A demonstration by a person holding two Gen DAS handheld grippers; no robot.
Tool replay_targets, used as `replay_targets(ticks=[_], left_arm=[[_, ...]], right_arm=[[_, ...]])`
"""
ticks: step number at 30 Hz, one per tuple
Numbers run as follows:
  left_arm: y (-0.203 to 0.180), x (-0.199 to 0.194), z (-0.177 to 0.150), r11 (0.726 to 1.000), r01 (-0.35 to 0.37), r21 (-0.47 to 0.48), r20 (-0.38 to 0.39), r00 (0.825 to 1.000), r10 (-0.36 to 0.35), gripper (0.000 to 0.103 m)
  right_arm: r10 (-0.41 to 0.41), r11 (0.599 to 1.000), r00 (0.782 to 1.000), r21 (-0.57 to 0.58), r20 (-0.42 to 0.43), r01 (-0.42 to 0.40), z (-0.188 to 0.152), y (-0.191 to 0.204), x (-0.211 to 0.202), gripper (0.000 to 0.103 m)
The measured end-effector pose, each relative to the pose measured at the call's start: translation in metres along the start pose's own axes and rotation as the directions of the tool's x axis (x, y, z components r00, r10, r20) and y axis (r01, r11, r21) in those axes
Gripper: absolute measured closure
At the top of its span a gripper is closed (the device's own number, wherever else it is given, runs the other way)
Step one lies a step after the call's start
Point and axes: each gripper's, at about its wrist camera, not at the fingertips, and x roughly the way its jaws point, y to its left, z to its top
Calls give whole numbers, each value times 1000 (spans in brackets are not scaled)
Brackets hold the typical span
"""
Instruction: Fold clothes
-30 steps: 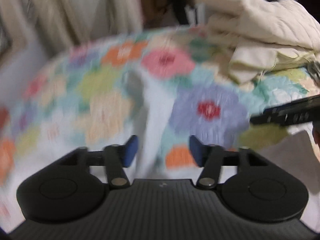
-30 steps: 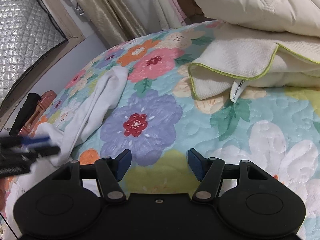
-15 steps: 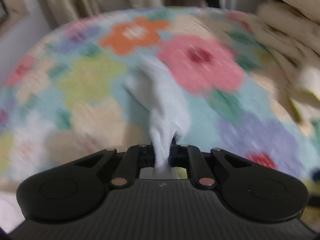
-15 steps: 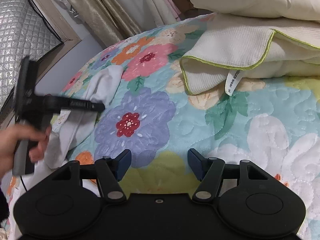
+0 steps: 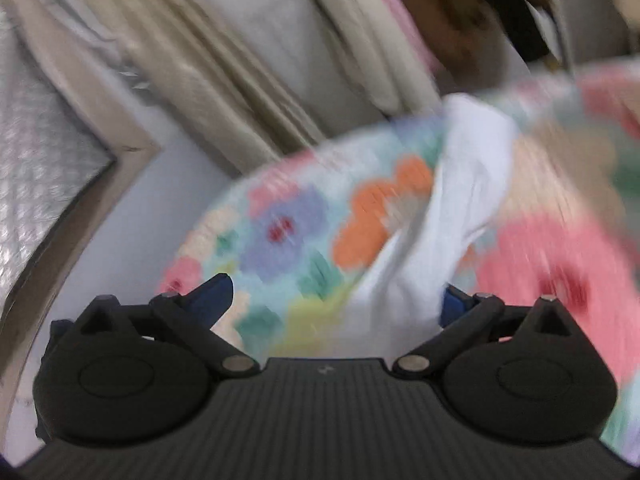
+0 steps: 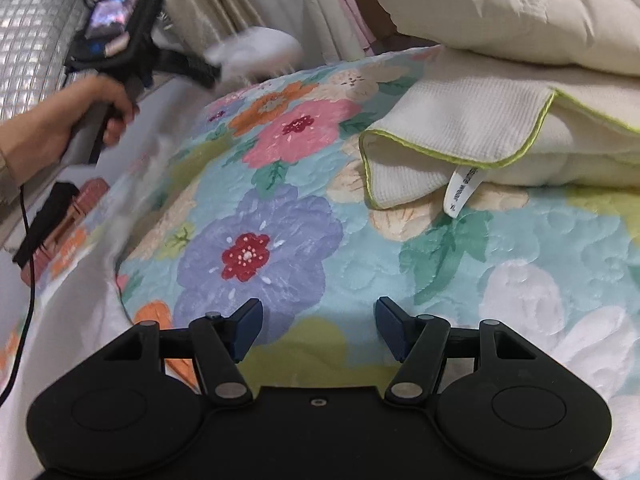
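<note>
A white garment (image 5: 460,200) lies blurred across the flowered quilt (image 5: 288,220) in the left wrist view. Its near end runs down between my left gripper's (image 5: 332,300) jaws, which are opening wide, and the pads are not pressing on it. In the right wrist view a hand (image 6: 60,128) holds that left gripper (image 6: 212,72) up near the bed's far left edge. The white garment (image 6: 256,48) is a blur at its tips. My right gripper (image 6: 318,328) hovers open over the quilt (image 6: 360,248) with nothing between its fingers.
A cream towel with green trim (image 6: 460,132) and a cream duvet (image 6: 500,4) are piled at the back right. Curtains (image 6: 208,4) hang behind the bed. A silver quilted panel (image 6: 28,40) and a brown and black object (image 6: 60,216) are at the left.
The left gripper shut on the white garment, carried it toward the bed's far left edge, and now stands open again. The right gripper has stayed where it was.
</note>
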Motion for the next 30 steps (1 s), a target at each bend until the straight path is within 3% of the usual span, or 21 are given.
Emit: replay_targets(ticks=[3, 7, 10, 13, 15, 18, 22, 24, 26, 27, 28, 29, 30], left_arm=[[7, -12, -30, 995, 96, -33, -17, 995, -96, 2], [50, -36, -70, 975, 167, -144, -18, 985, -171, 2], [73, -46, -106, 975, 190, -115, -46, 979, -196, 5], [97, -55, -147, 979, 145, -144, -69, 985, -156, 26], [117, -60, -166, 957, 142, -253, -68, 984, -164, 48], [137, -64, -186, 915, 183, -360, -63, 974, -220, 48], [111, -56, -185, 952, 222, -210, -88, 966, -245, 42], [89, -53, -180, 965, 230, -122, -95, 965, -242, 27], [67, -44, -177, 978, 203, -39, -93, 974, -206, 19], [58, -36, -176, 983, 184, -20, -110, 977, -185, 25], [50, -26, -175, 986, 168, -11, -136, 976, -167, 38], [47, -15, -173, 987, 159, -39, -176, 971, -163, 76], [49, -8, -169, 984, 151, -90, -193, 967, -166, 98]], right_arm=[[-5, 999, 1000, -34, -25, 4, 0, -1, -5, 35], [14, 999, 999, -36, -35, -15, 1, -3, -8, 35], [25, 999, 999, -46, -44, -27, 1, -4, -8, 35], [35, 997, 998, -63, -49, -38, 1, -5, -10, 35], [44, 996, 998, -69, -52, -48, 1, -6, -13, 35], [45, 996, 997, -78, -58, -50, -3, -7, -18, 35], [52, 988, 994, -139, -99, -65, -9, -1, -23, 35], [69, 980, 990, -178, -124, -91, -10, 3, -26, 35], [104, 971, 981, -195, -162, -135, -13, 6, -24, 35], [107, 967, 979, -211, -175, -143, -15, 8, -22, 34], [103, 963, 977, -229, -185, -145, -17, 11, -20, 34], [101, 955, 979, -259, -175, -145, -20, 14, -19, 34], [100, 945, 983, -294, -156, -143, -24, 17, -18, 42]])
